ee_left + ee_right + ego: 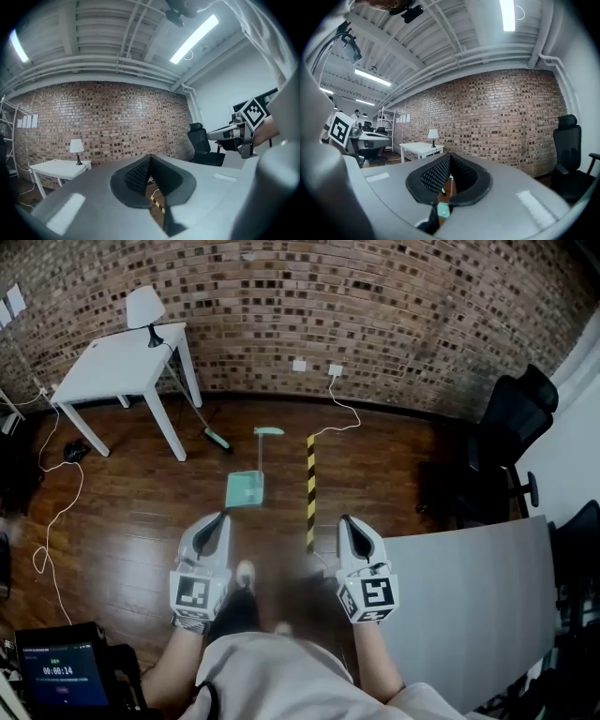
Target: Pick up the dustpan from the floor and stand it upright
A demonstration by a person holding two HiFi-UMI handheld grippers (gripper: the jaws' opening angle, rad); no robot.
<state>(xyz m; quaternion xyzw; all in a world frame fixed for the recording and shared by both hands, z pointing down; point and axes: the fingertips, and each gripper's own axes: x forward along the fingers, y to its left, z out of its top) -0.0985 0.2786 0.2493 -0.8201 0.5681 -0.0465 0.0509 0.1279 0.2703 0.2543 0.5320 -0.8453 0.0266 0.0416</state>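
A teal dustpan (246,488) lies flat on the wooden floor, its long handle (262,451) pointing toward the brick wall. Both grippers are held level in front of the person, short of the pan and apart from it. My left gripper (223,517) is just near-left of the pan, jaws together and empty. My right gripper (345,520) is farther right, shut with nothing in it. In the right gripper view the dustpan (443,211) shows below the closed right gripper (450,156). The left gripper (150,159) points at the wall.
A yellow-and-black striped strip (310,491) lies on the floor right of the pan. A broom (202,418) leans by the white table (122,367) with a lamp (143,310). A black office chair (511,427) and a grey tabletop (469,587) stand at right. Cables (56,512) trail at left.
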